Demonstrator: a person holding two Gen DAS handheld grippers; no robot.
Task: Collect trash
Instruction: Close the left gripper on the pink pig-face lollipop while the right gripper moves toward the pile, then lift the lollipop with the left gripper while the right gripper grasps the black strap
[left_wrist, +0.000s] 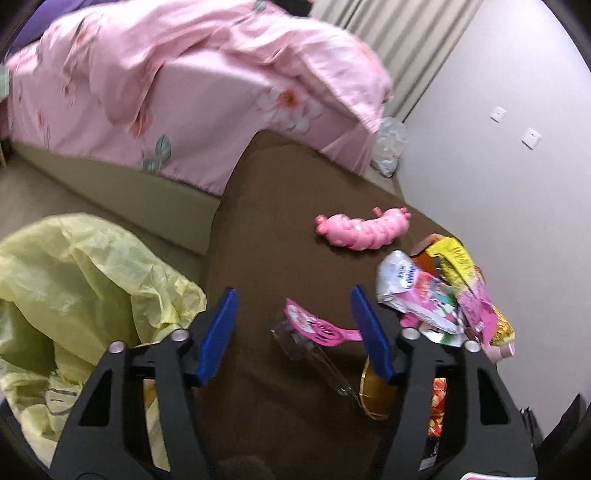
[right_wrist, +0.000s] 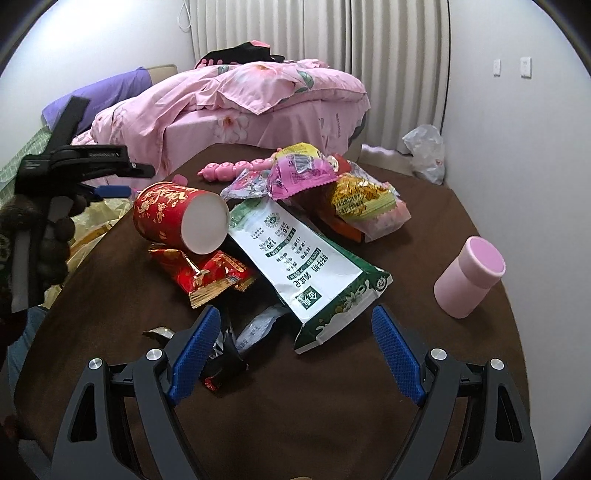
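Both claws gape empty, left claw (left_wrist: 293, 332) over the clear pink wrapper (left_wrist: 314, 325) on the brown surface (left_wrist: 280, 192), so a skewed pinch could skid it clear of the yellow bag (left_wrist: 74, 280).

Two close downward wrist views, shared table (left_wrist: 280, 229)

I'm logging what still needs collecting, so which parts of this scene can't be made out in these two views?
- Inside of the yellow bag: left wrist view, hidden by its own folds and the left gripper.
- Black wrapper: right wrist view, partly behind a finger of the right gripper.
- Orange packet: left wrist view, mostly behind the gripper's frame.
- Clear plastic piece: blurred, shape unclear.
- Pink cup: cut off behind the pile of wrappers.
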